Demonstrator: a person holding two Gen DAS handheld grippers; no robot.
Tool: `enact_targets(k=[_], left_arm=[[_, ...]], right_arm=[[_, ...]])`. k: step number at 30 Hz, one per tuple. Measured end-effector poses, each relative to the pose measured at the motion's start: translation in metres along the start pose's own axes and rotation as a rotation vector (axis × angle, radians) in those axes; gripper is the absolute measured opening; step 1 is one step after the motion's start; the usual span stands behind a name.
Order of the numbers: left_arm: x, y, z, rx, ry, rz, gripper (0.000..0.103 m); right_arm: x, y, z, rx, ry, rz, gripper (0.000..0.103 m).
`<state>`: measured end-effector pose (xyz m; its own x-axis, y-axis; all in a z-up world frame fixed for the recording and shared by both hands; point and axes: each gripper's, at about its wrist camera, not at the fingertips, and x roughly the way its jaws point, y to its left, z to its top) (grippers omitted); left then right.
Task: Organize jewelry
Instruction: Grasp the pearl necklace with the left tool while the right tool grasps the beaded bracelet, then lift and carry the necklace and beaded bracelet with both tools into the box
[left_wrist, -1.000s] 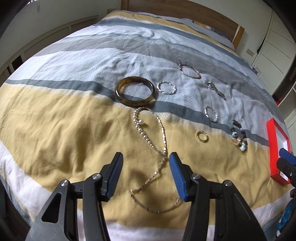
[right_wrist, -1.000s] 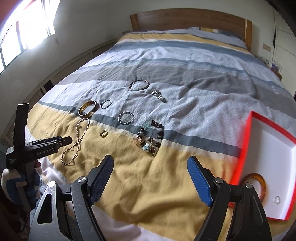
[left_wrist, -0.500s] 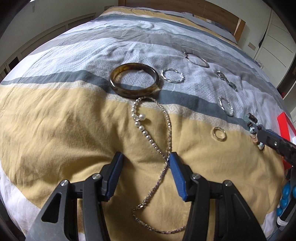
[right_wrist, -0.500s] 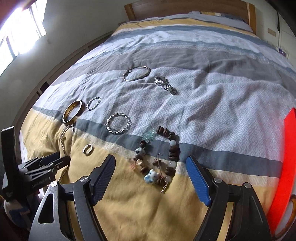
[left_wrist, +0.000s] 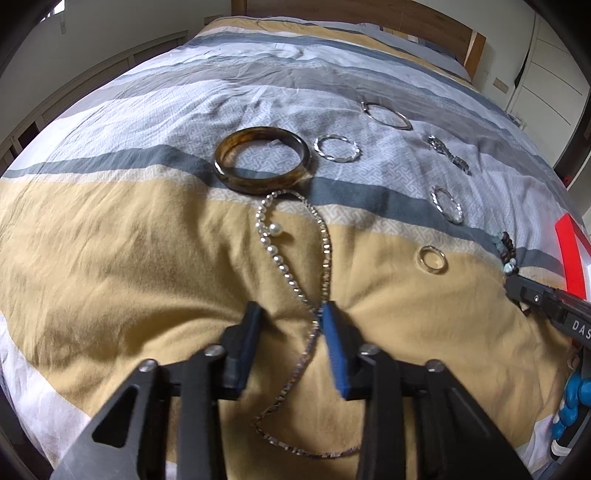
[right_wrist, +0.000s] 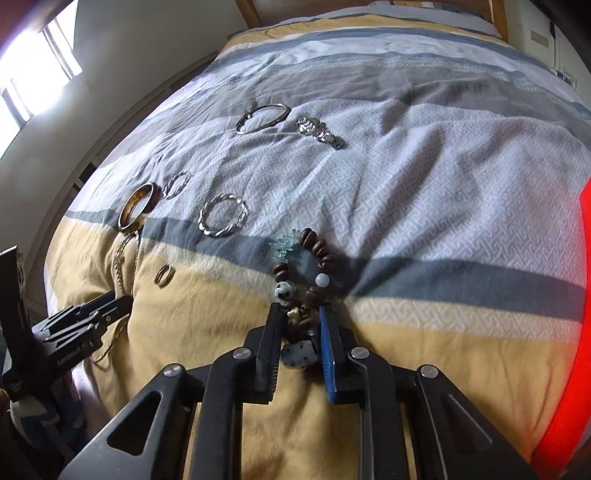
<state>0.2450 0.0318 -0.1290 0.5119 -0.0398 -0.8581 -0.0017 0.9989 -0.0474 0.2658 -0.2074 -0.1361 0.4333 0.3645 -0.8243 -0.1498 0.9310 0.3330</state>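
Jewelry lies on a striped bedspread. A pearl-and-chain necklace (left_wrist: 295, 280) runs between the fingers of my left gripper (left_wrist: 291, 314), which presses into the yellow band with its jaws narrowed but still apart around the chain. My right gripper (right_wrist: 299, 317) is shut on the near end of a brown and blue beaded bracelet (right_wrist: 303, 266). A brown bangle (left_wrist: 262, 158) lies just beyond the necklace. A small gold ring (left_wrist: 431, 259) lies between the two grippers. The red tray (left_wrist: 570, 254) is at the right edge.
Twisted silver bangles (left_wrist: 336, 147) (left_wrist: 447, 204), a thin silver bangle (left_wrist: 386, 115) and a silver watch-like chain (left_wrist: 448, 155) lie on the grey bands. The wooden headboard (left_wrist: 424, 22) is far behind. A window (right_wrist: 33, 70) is at the left.
Both grippers came down onto the bed. The left one narrowed around the necklace chain. The right one closed on the beaded bracelet.
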Motion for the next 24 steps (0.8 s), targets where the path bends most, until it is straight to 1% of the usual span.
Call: enact_targets(k=[2, 3, 8, 13, 24], left_arm=[[-0.003, -0.001, -0.002, 0.002, 0.008, -0.009, 0.008], [-0.004, -0.002, -0.003, 0.001, 0.011, -0.013, 0.005], [-0.02, 0.001, -0.011, -0.029, 0.014, -0.041, 0.003], [-0.042, -0.003, -0.023, -0.026, -0.005, -0.059, 0.002], [-0.106, -0.02, -0.038, 0.008, -0.093, -0.123, 0.002]], right_arm=[[-0.005, 0.002, -0.007, -0.002, 0.006, 0.005, 0.017], [-0.008, 0.003, -0.01, -0.001, 0.006, 0.009, 0.017], [-0.029, 0.008, -0.03, -0.001, 0.0, 0.016, 0.017], [-0.058, 0.012, -0.047, -0.002, -0.029, 0.017, 0.016], [-0.128, 0.027, -0.074, -0.02, -0.128, 0.011, 0.016]])
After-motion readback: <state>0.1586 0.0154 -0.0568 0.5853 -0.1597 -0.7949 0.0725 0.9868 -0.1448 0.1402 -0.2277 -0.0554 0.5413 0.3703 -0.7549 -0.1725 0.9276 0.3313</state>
